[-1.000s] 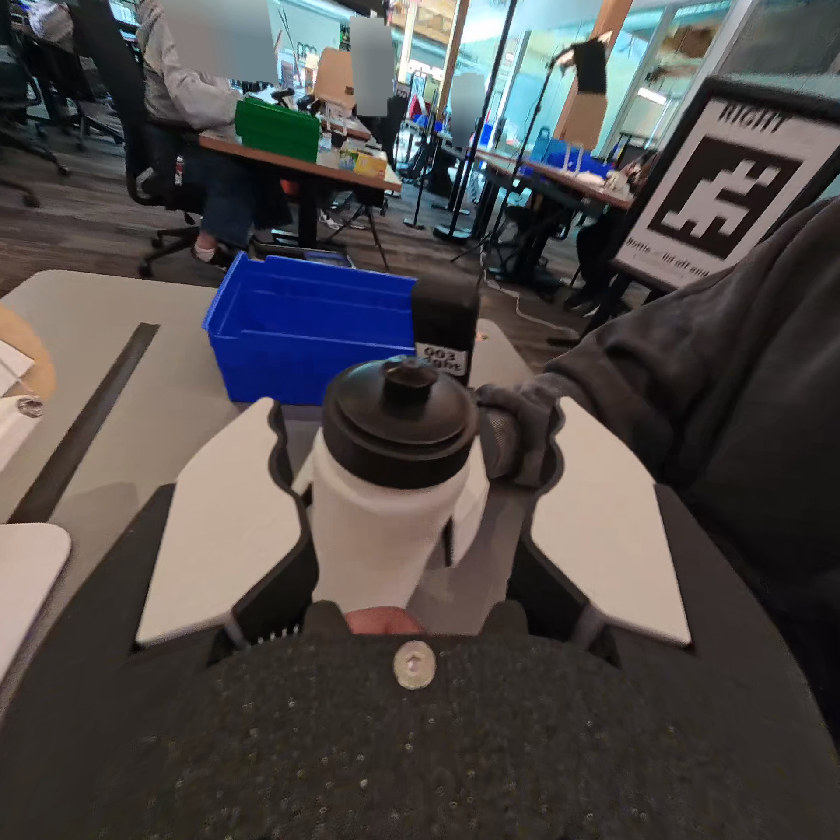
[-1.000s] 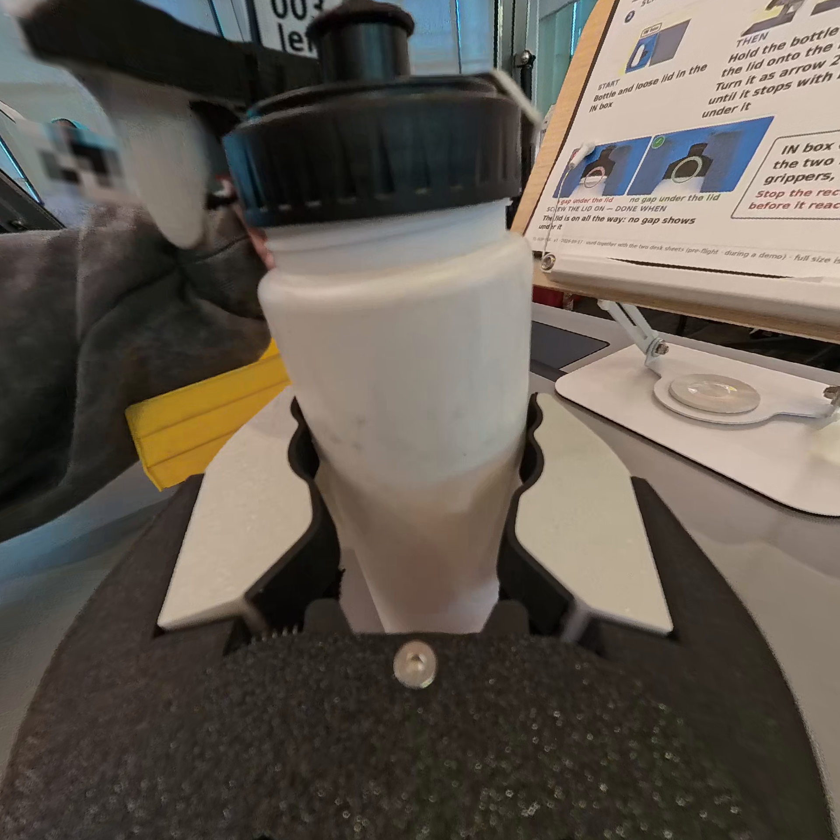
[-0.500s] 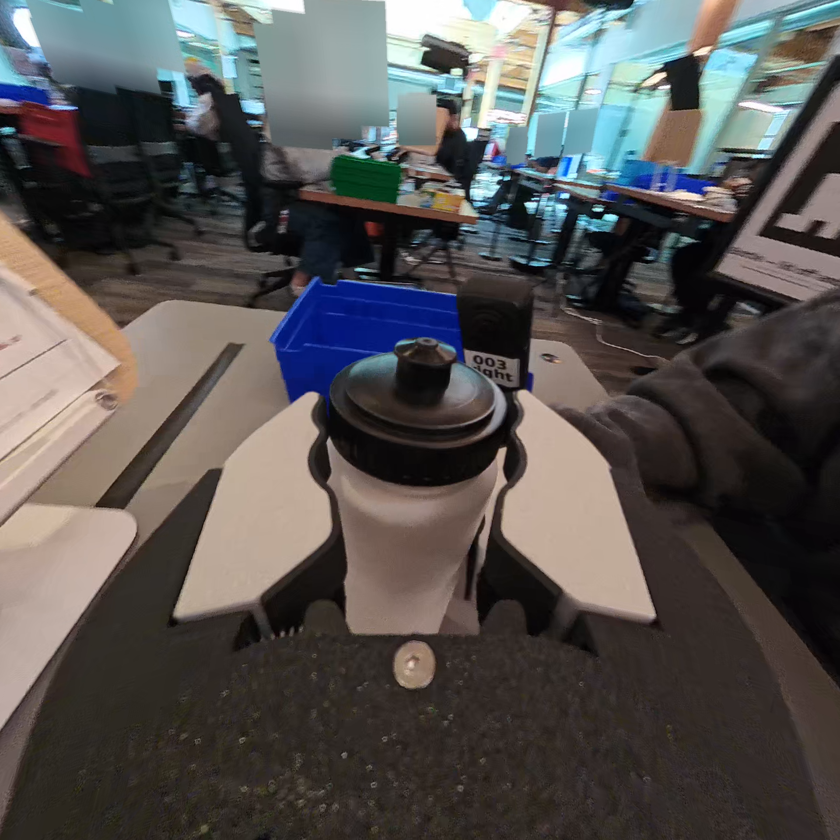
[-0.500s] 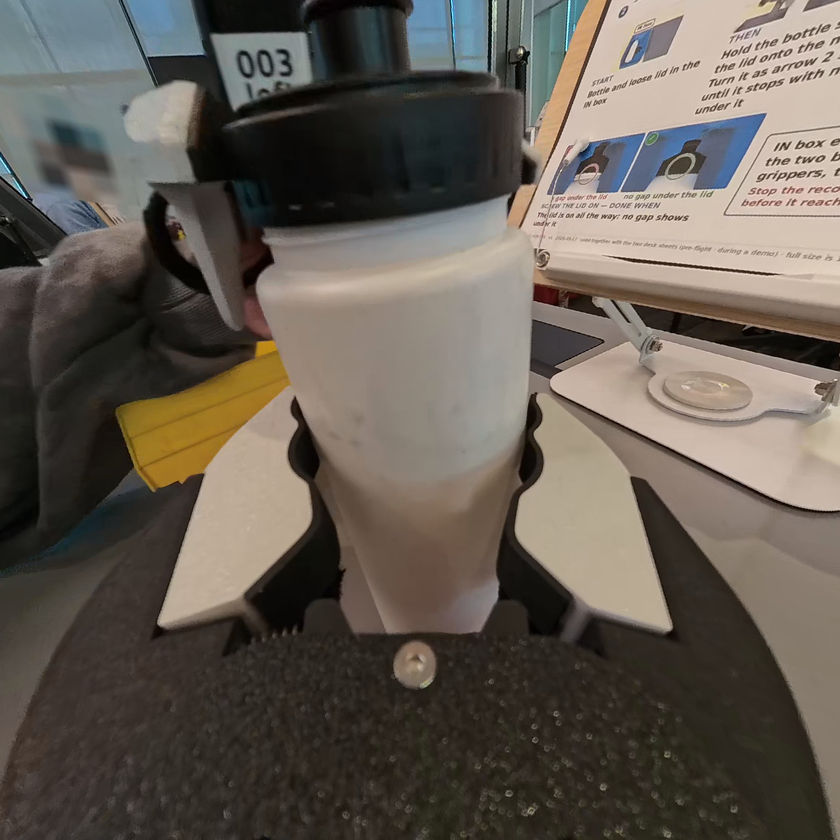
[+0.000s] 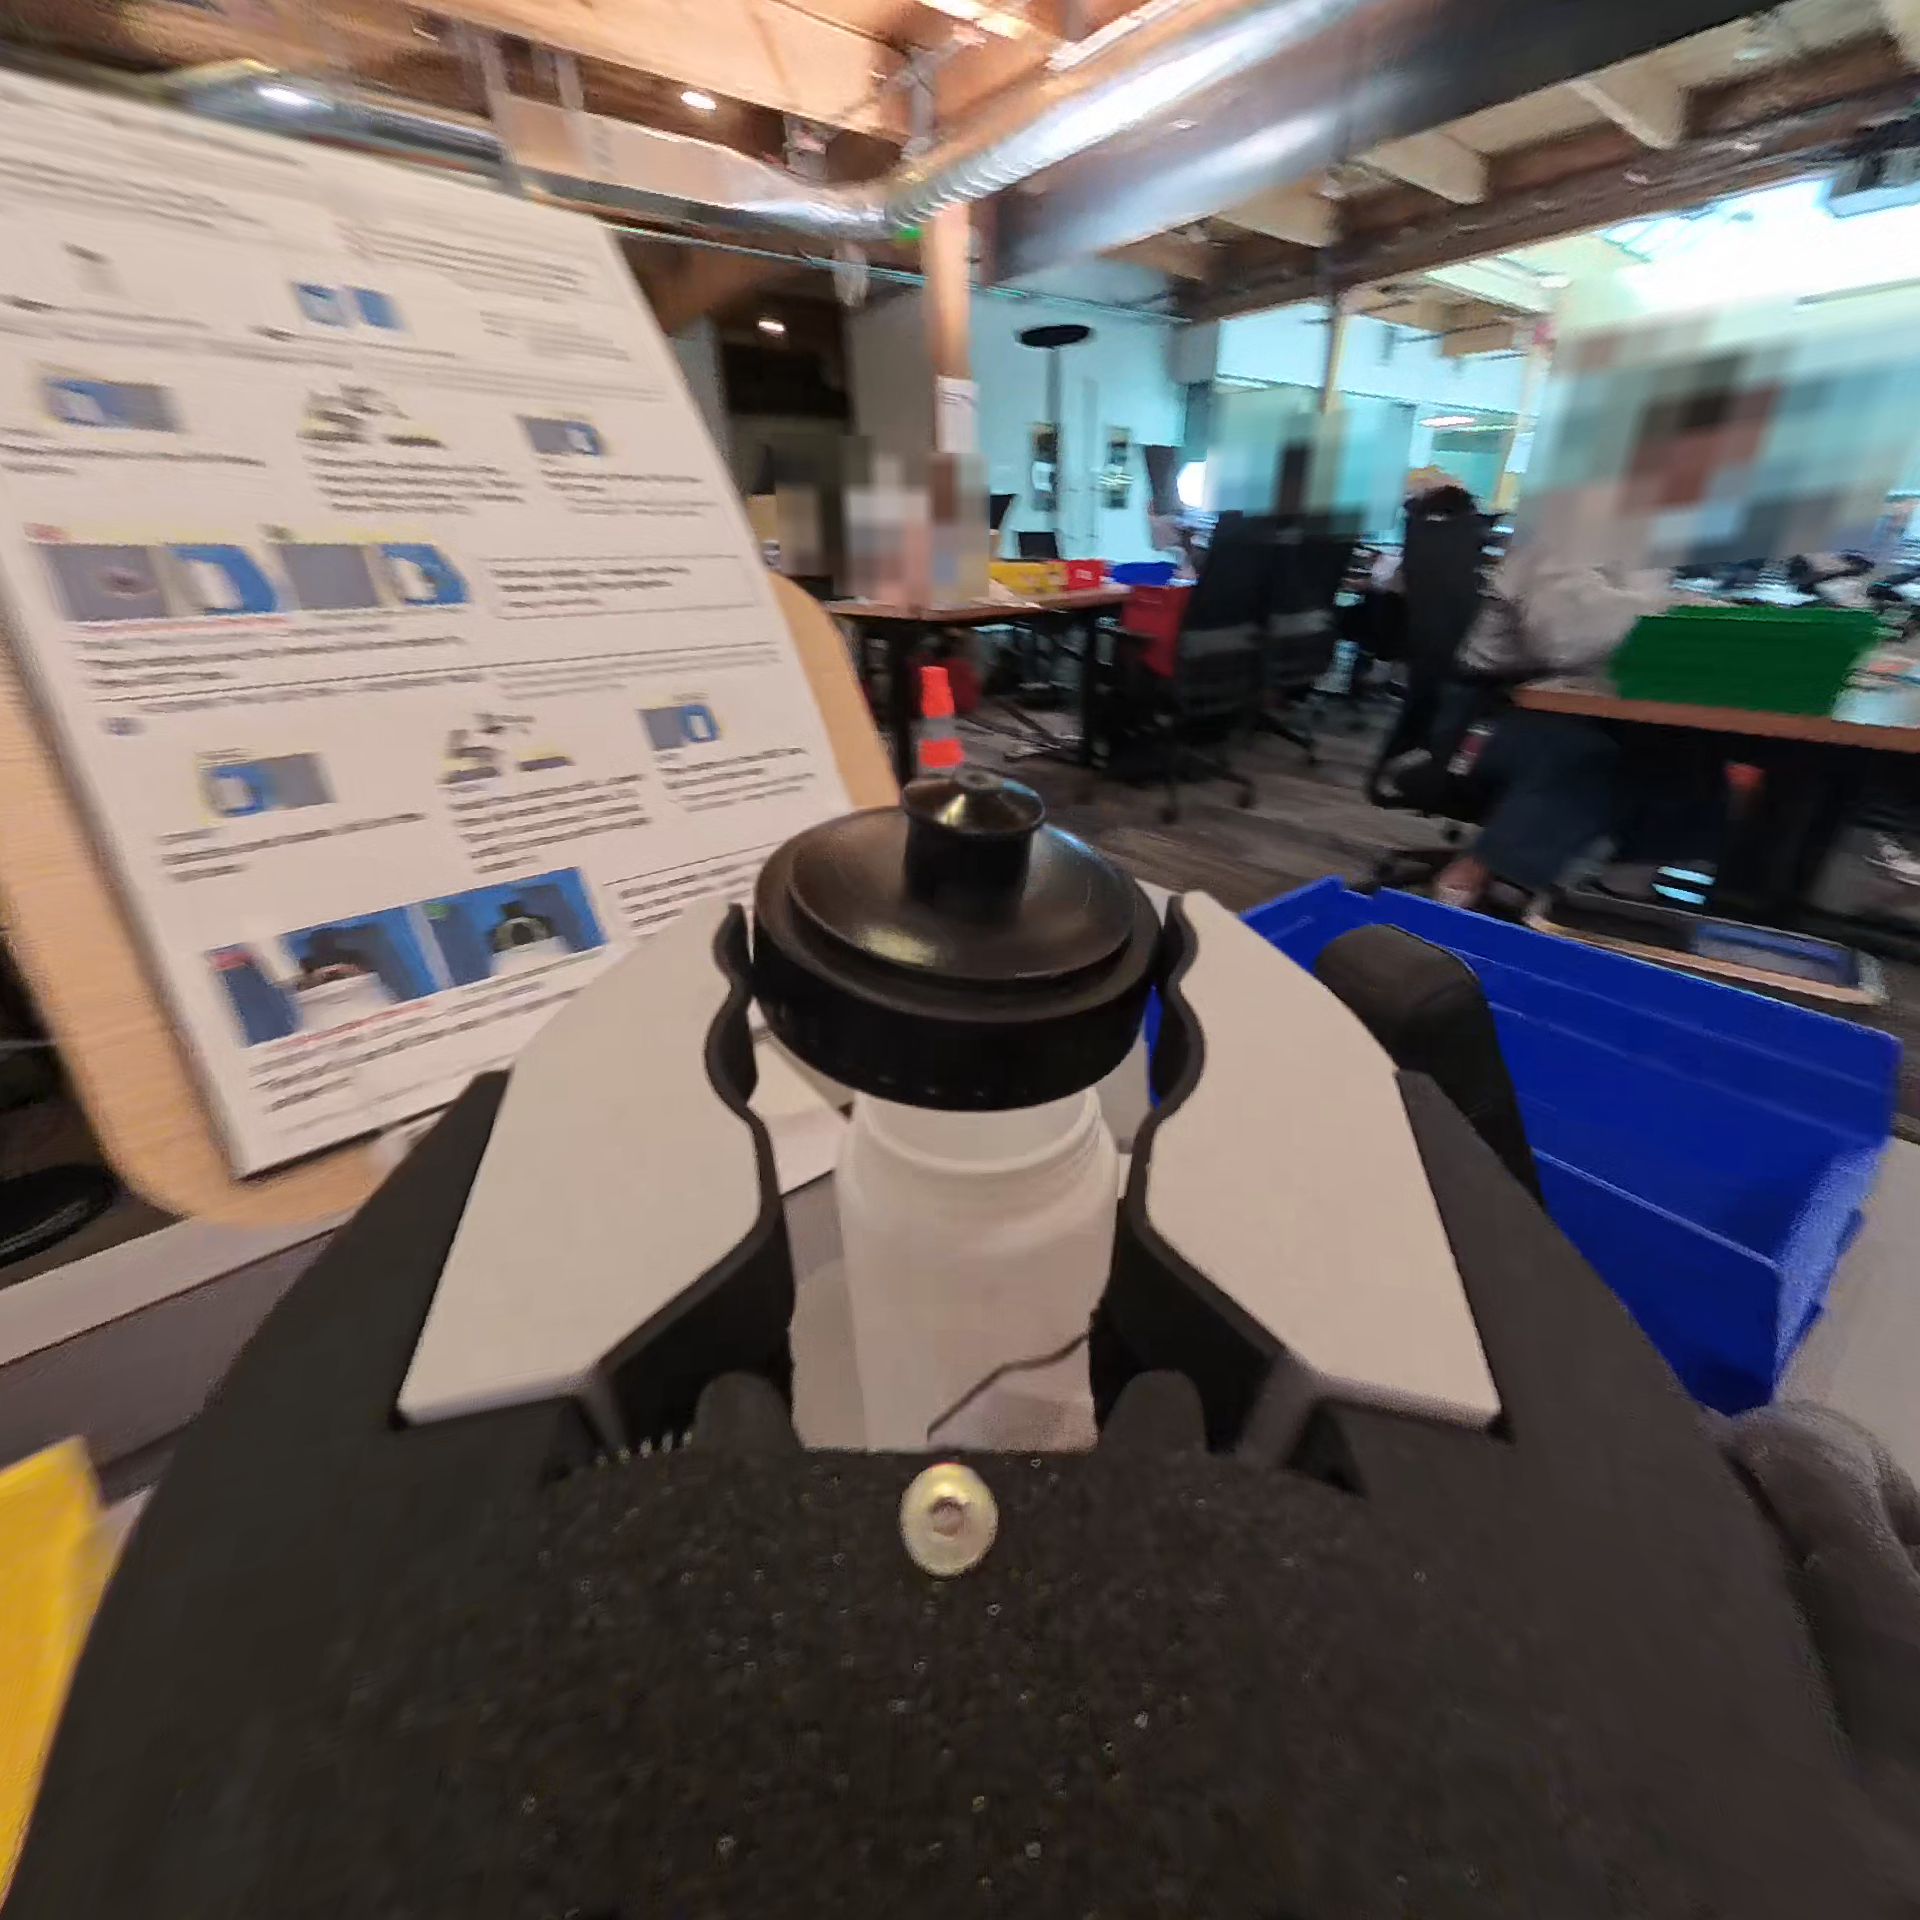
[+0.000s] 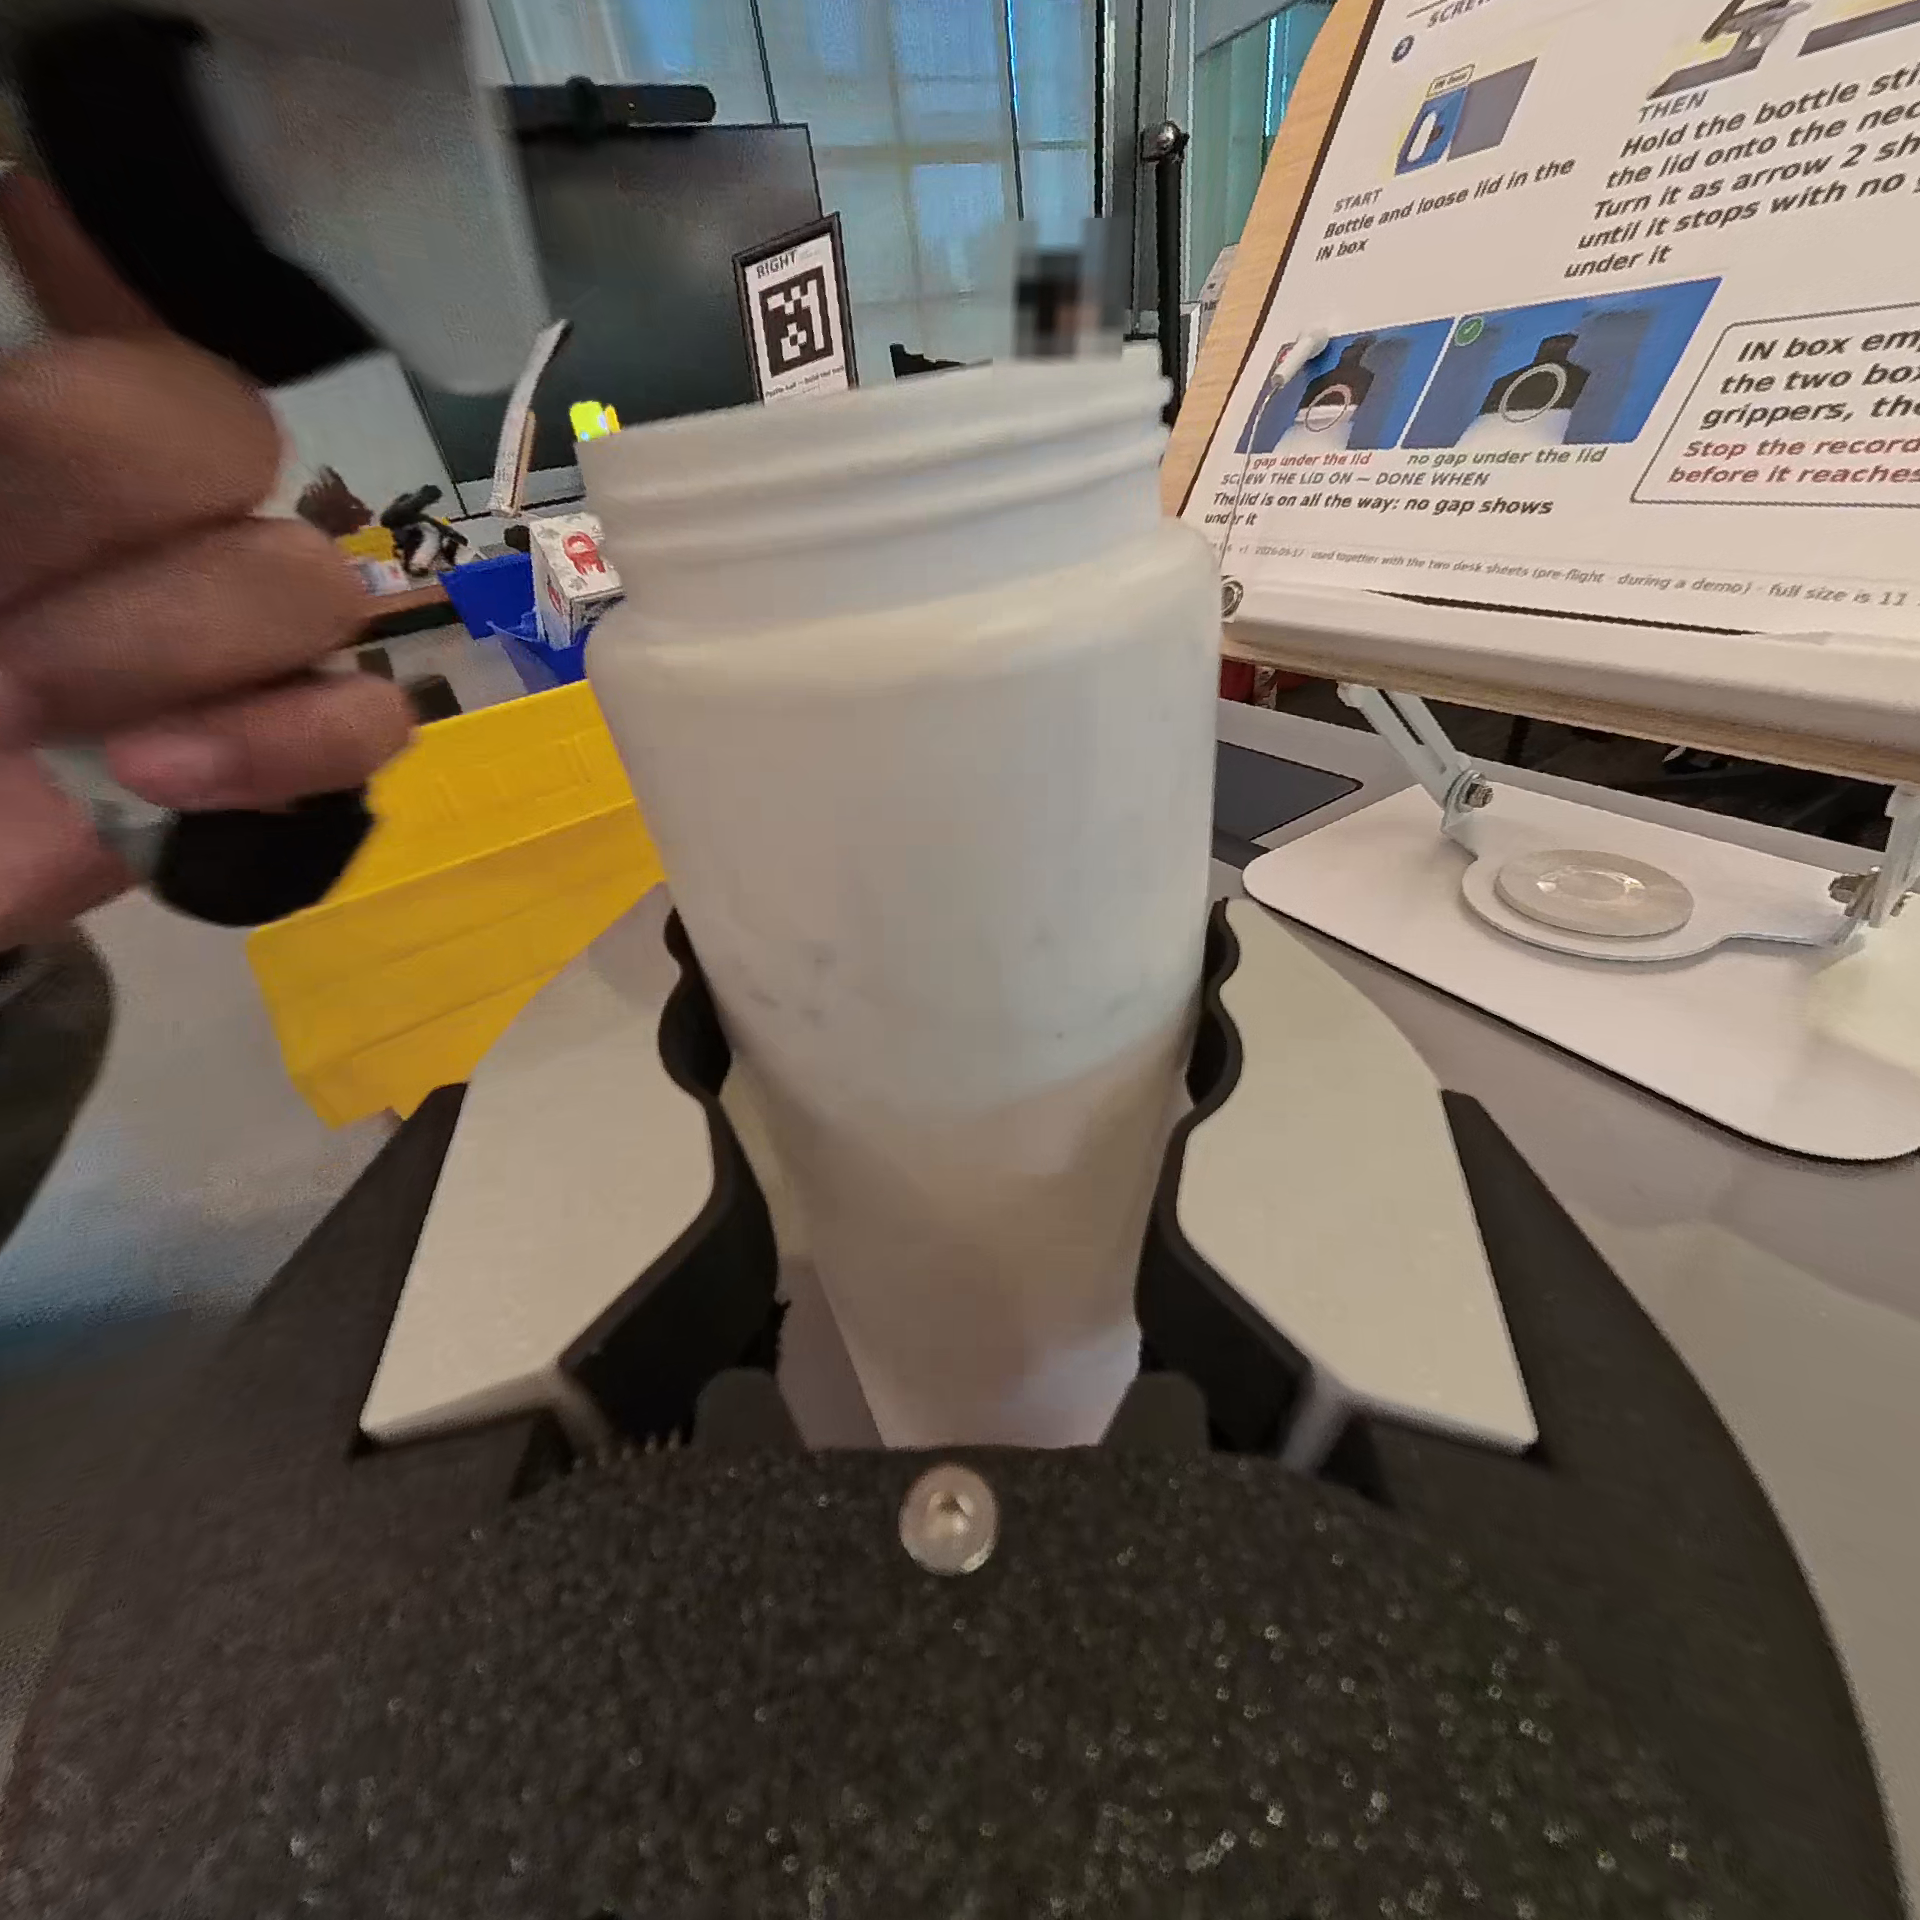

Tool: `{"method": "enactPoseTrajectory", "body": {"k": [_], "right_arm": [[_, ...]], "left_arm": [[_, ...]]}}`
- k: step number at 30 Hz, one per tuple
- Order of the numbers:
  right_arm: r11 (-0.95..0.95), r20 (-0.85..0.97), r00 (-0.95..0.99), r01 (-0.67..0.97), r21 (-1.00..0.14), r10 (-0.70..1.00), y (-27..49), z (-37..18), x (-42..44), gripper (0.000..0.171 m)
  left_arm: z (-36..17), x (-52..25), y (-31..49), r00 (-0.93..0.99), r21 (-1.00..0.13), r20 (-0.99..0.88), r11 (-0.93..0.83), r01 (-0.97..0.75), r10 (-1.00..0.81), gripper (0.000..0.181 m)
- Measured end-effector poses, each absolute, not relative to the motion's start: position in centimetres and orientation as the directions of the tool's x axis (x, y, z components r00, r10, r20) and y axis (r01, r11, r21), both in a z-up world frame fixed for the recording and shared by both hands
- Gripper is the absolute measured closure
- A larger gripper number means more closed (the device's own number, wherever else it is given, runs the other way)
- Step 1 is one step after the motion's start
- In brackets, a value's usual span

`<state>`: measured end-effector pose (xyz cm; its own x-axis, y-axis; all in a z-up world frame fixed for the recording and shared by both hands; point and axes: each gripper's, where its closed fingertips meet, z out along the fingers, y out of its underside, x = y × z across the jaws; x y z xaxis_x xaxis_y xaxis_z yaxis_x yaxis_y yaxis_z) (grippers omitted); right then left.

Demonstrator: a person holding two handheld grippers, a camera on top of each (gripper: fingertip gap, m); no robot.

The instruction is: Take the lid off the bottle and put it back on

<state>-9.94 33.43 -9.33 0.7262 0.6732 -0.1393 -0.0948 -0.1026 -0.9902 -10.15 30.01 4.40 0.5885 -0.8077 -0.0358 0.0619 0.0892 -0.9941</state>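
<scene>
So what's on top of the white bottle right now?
Nothing: the white bottle, held by the right gripper, shows a bare threaded neck. The left gripper holds the black lid. The bottle's inside isn't visible.

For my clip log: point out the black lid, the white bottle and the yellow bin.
black lid point(image 5: 951, 1023): left wrist view, on its ribbed side wall.
white bottle point(image 6: 904, 790): right wrist view, on its upper body below the bare threaded neck.
yellow bin point(image 6: 468, 894): right wrist view, on its side wall.

Upright white bottle point(image 6: 904, 831), threaded neck bare — black spouted lid point(image 5: 951, 961) off, level, just above it
</scene>
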Motion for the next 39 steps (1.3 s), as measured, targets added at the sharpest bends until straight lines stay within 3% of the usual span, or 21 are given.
{"method": "enactPoseTrajectory", "body": {"k": [4, 9, 12, 16, 20, 26, 32, 39], "right_arm": [[-0.104, -0.136, 0.729, -0.089, -0.991, 0.671, 33.4, -9.3, -9.9, 0.083], [-0.097, -0.132, 0.728, -0.089, -0.991, 0.672, 33.3, -9.3, -9.8, 0.083], [-0.091, -0.13, 0.732, -0.093, -0.992, 0.669, 33.2, -9.3, -9.6, 0.083], [-0.087, -0.132, 0.734, -0.099, -0.991, 0.666, 33.3, -9.3, -9.4, 0.083], [-0.095, -0.128, 0.738, -0.086, -0.992, 0.663, 33.1, -9.3, -9.3, 0.083], [-0.099, -0.122, 0.758, -0.075, -0.992, 0.641, 32.7, -9.4, -9.0, 0.083], [-0.073, -0.103, 0.79, -0.073, -0.995, 0.604, 32.1, -9.3, -8.6, 0.083], [-0.056, -0.107, 0.834, -0.091, -0.994, 0.542, 32.0, -9.3, -8.3, 0.084]], "left_arm": [[2.2, -14.2, 26.8, 0.708, -0.992, -0.096, 0.122, -0.014, -0.699, 0.107], [-6.1, -17.6, 21.9, 0.748, -0.998, -0.059, 0.014, -0.066, -0.661, 0.107], [-9.4, -18.7, 19.0, 0.759, -0.993, -0.113, 0.053, -0.102, -0.642, 0.107], [-5.4, -17.1, 16.3, 0.67, -0.97, -0.228, 0.227, -0.09, -0.706, 0.107], [-7.1, -17.0, 16.5, 0.644, -0.989, -0.145, 0.122, -0.08, -0.751, 0.107], [-8.4, -17.7, 18.1, 0.648, -0.986, -0.164, 0.1, -0.134, -0.744, 0.107], [-10.2, -18.0, 18.8, 0.639, -0.992, 0.011, -0.089, -0.089, -0.769, 0.107], [-10.2, -17.6, 18.4, 0.629, -0.992, -0.003, -0.078, -0.103, -0.778, 0.107]]}}
